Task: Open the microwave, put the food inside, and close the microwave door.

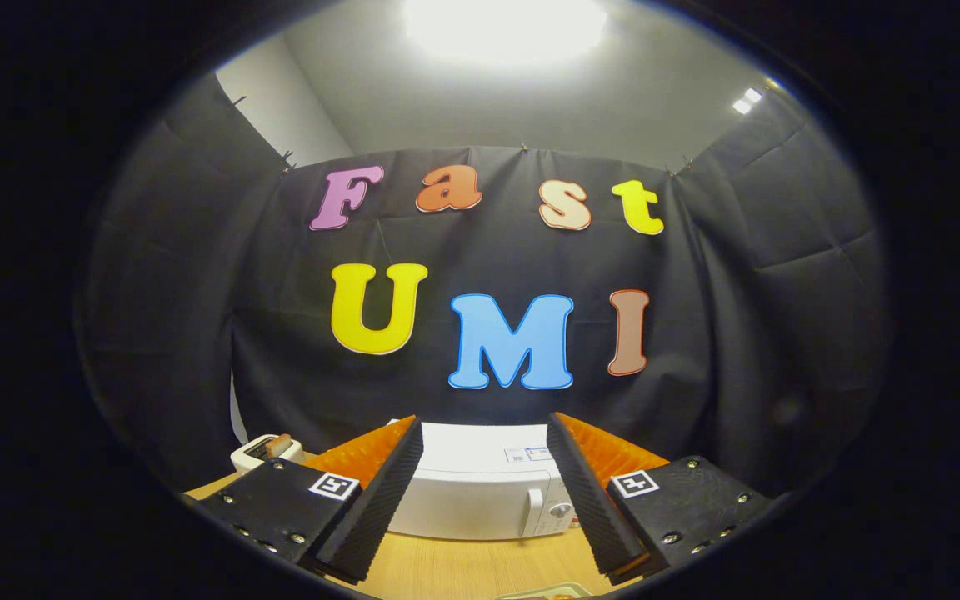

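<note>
Item: claw (484, 492). We count one, with two fingers, spread wide and holding nothing. It hangs above the near part of the table, aimed at the microwave, well short of touching it.

Item: microwave (480, 487). We count one, white, standing at the far side of the table against the cloth wall and seen between the fingers. Its door is closed. One upright handle (535, 510) sits toward the right of the door, with one round knob (562, 509) just right of that.

Item: toaster (265, 451). We count one, white, to the left of the microwave, with one brown slice standing in its slot.

Item: plate (547, 593). We count one rim, near us, below the fingers. Something orange lies on it, which we take to be the food, though too little shows to say what it is.

Item: table (463, 567). One, of light wood.

Step in hand, as we judge it: opening the door. To do it well we should bring the claw forward and to the right until the handle stands between the fingers. We should then close on it squarely and pull along the door's arc, not straight back, so the microwave does not slide on the table.
</note>
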Demonstrator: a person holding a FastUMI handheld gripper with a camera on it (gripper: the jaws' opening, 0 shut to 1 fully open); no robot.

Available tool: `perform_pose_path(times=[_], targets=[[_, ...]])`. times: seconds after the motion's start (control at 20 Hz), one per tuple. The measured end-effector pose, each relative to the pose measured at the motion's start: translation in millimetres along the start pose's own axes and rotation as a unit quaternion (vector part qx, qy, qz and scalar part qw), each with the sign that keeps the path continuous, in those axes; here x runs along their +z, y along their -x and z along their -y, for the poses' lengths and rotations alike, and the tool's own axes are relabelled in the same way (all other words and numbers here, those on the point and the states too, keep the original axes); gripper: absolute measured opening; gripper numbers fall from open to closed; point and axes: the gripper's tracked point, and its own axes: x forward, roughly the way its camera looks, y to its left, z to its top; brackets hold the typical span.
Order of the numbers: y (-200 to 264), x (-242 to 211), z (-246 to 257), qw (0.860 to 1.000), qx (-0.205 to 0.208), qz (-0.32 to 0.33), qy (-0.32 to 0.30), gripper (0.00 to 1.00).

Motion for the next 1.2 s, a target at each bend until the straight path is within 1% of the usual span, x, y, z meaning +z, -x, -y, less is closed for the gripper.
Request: perform_pose_path(times=[0.55,0.8,0.95,1.2], targets=[[-9.7,-26.1,13.5,1.0,-0.004,-0.002,-0.007,0.95],[-13.8,-55.0,28.1,1.0,-0.006,-0.017,-0.001,0.95],[-19.4,-75.3,31.1,1.0,0.002,-0.024,-0.01,0.95],[-37.3,-114.7,45.8,0.999,-0.012,-0.022,0.022,0.95]])
